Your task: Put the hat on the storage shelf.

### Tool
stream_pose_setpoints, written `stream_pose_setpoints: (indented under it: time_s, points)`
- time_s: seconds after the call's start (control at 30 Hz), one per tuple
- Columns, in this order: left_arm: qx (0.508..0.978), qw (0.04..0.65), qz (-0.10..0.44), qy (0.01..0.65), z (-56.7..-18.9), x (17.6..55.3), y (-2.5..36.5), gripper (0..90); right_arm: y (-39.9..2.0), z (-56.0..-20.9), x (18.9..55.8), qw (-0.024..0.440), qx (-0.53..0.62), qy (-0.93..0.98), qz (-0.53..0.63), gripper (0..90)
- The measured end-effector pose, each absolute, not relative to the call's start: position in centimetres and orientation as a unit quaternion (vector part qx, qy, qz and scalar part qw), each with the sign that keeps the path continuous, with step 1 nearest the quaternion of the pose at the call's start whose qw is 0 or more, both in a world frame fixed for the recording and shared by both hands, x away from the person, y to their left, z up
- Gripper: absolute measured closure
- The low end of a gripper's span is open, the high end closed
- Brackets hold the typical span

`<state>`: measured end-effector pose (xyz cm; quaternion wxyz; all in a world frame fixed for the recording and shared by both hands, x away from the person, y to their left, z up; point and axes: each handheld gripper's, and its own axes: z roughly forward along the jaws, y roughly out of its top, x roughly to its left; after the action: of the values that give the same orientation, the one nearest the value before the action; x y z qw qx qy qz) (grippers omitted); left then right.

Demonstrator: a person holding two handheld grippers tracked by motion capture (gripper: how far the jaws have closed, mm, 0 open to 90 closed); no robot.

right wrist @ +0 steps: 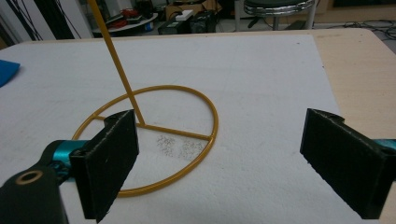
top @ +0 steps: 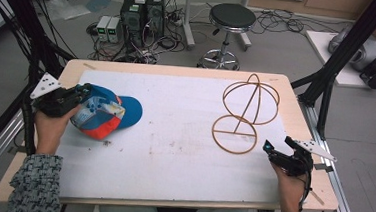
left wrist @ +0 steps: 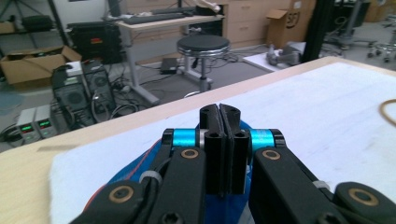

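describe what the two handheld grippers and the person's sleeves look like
Both grippers, left and right, are black with flat black jaws, bright blue cylinders at the jaw bases, brass-ringed pivots and a grey three-cornered plate with dark dots on top. The sleeves are a grey speckled knit.

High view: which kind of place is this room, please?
Probably a lab or workshop: computer towers and tangled cables on the floor, a stool, a padded wooden table inside a black frame.

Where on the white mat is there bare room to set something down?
The widest bare patch is mid-mat, between the cap and the wire stand, running to the near edge. The mat's far-middle strip is also free. Crowded: the left end, where the left gripper pinches the cap, and around the stand near the right gripper.
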<state>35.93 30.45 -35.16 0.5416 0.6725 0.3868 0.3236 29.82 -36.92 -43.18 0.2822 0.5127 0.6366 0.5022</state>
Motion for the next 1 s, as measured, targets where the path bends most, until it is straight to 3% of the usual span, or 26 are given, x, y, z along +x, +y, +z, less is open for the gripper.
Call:
stream_pose_setpoints:
  time_s: [0.53,1.0]
  points:
    - [0.676,0.572,0.314,0.342,-26.5,36.0,24.5,88.3,-37.0,-43.3,30.0,0.274,0.514,0.631,0.512,10.6]
    - [0.650,0.642,0.280,0.295,-21.0,37.6,19.2,88.3,-37.0,-43.3,30.1,0.271,0.511,0.635,0.512,10.6]
